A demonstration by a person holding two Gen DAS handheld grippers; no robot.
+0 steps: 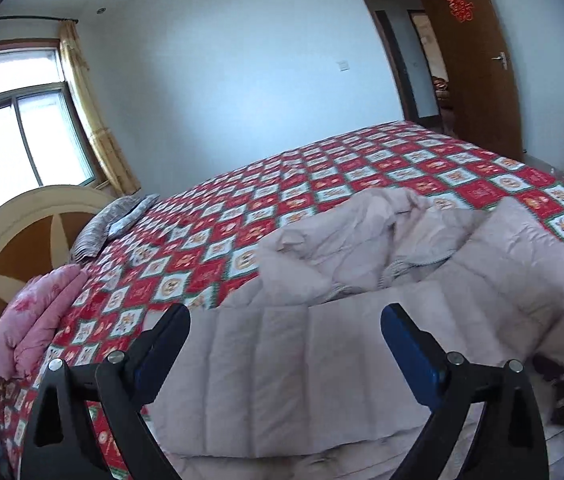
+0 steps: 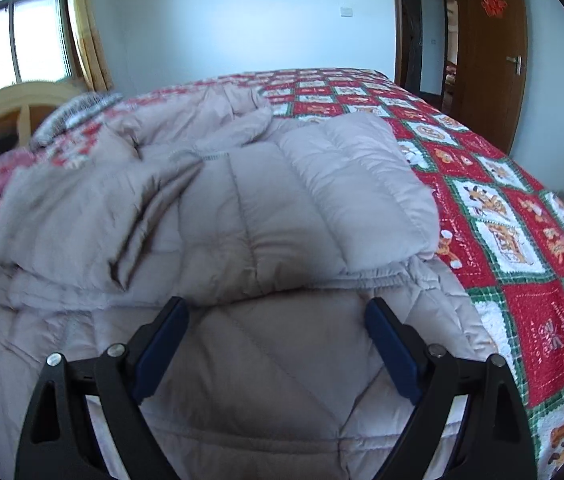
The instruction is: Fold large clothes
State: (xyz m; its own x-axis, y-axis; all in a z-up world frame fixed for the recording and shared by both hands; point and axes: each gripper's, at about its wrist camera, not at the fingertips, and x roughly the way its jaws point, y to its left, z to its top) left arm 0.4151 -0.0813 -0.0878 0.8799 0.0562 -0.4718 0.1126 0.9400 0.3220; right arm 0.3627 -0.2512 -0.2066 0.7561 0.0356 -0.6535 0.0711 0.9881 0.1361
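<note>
Closest to the lens, the left tongs (image 1: 285,320) stand wide apart with nothing between their blue-padded fingers, poised just above the pale pinkish-grey quilted down coat (image 1: 282,352), which lies spread on the bed near its front edge so its full length has flat support for folding. Beyond and to the left, a folded pink floral quilt (image 1: 34,316) and a grey striped pillow (image 1: 102,228) sit by the cream and brown headboard (image 1: 22,236), well apart from the coat, which probably keeps the working area free. The red, white and green patchwork bedspread (image 1: 321,168) covers the mattress under everything. Further right, the right tongs (image 2: 276,316) are likewise parted and empty, hovering over the coat's lower body; just ahead of them a puffy sleeve (image 2: 341,184) lies folded inward across the front, its elastic cuff edge nearest the fingers. I judge the sleeves are being tucked in first, so the body can then be doubled over neatly.
</note>
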